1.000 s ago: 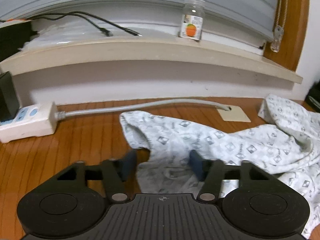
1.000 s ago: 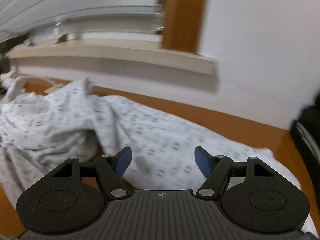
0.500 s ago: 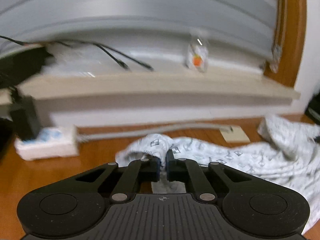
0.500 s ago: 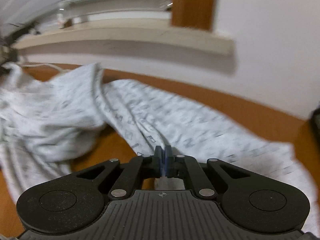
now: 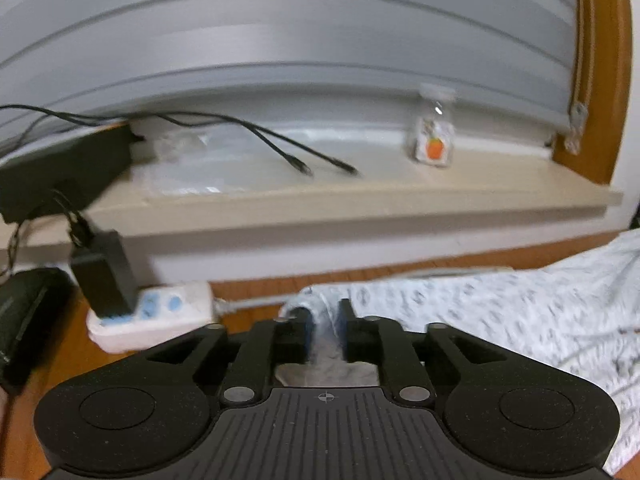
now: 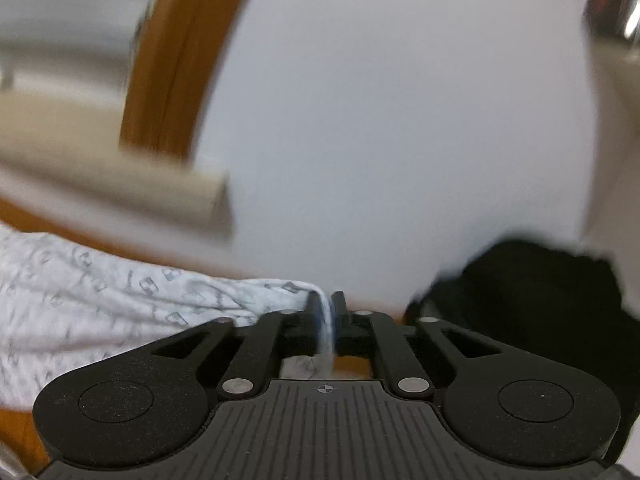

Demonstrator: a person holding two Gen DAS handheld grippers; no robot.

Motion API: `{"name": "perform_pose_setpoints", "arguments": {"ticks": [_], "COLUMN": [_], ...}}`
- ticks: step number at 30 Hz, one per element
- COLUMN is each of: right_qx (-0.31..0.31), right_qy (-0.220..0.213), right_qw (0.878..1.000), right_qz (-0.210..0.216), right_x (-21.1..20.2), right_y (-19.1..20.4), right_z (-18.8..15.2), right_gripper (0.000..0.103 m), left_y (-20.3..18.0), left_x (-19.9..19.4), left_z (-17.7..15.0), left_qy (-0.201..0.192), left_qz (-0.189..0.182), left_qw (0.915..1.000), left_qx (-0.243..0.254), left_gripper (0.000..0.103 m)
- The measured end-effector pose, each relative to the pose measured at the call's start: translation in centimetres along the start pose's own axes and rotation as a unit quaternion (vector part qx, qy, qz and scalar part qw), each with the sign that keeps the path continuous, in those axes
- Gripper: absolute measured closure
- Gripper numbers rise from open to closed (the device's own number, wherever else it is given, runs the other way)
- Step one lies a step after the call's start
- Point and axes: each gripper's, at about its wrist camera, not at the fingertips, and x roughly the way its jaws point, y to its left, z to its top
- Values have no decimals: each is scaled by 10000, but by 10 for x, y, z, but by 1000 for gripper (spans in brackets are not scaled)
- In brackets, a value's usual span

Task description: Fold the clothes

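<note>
Tension is what I judge matters most now: with cloth pinched in both grippers, I should keep the 2 pulls level and even, so the span between them draws flat without a twist before any fold is laid. My left gripper is clamped on a bunched edge of the patterned white garment; a thick wad sits between the 2 fingers and spills out just ahead of their tips, so I would watch that the bunch does not creep out under load. From there the fabric runs off to the right of my fingers, over the wooden table. My right gripper is closed on a much thinner fold, a single narrow ridge standing between the pads, and that bite looks slight enough to slip if I tug hard. Here the garment trails away to the left of the fingers, with nothing of it to their right. A power strip lies just left of my left fingers, so I would keep the cloth from dragging across it. Both views are blurred, and I cannot tell which part of the garment each hand has.
</note>
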Motion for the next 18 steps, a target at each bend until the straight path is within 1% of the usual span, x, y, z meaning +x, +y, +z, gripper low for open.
{"name": "perform_pose_setpoints", "arguments": {"ticks": [1, 3, 4, 6, 9, 11, 13, 18], "right_qx": [29, 89, 159, 298, 481, 542, 590, 636], "right_qy": [33, 96, 107, 130, 290, 417, 517, 607], "right_qw": [10000, 9996, 9991, 9975, 9946, 9924, 9905, 9869], "right_qz": [60, 238, 370, 633, 877, 1020, 1125, 1352], "right_x": [2, 4, 4, 3, 4, 7, 9, 17], "right_y": [-1, -3, -6, -10, -22, -27, -32, -33], "right_z": [-8, -20, -25, -35, -51, -60, -67, -71], "right_gripper": [84, 72, 64, 57, 54, 53, 51, 51], "left_y": [-3, -7, -10, -20, -46, -71, -99, -157], "left_x": [1, 1, 0, -1, 7, 14, 25, 50], "left_z": [-3, -9, -11, -12, -8, -5, 0, 6], "left_qy": [2, -37, -75, -145, -139, -127, -114, -96], "left_qz": [16, 62, 58, -41, -330, -559, -846, -1356], "left_qw": [10000, 10000, 10000, 9999, 9992, 9976, 9949, 9874], "left_qx": [3, -11, -14, -1, 202, 381, 537, 805], "left_gripper": [69, 64, 63, 63, 63, 60, 56, 56]}}
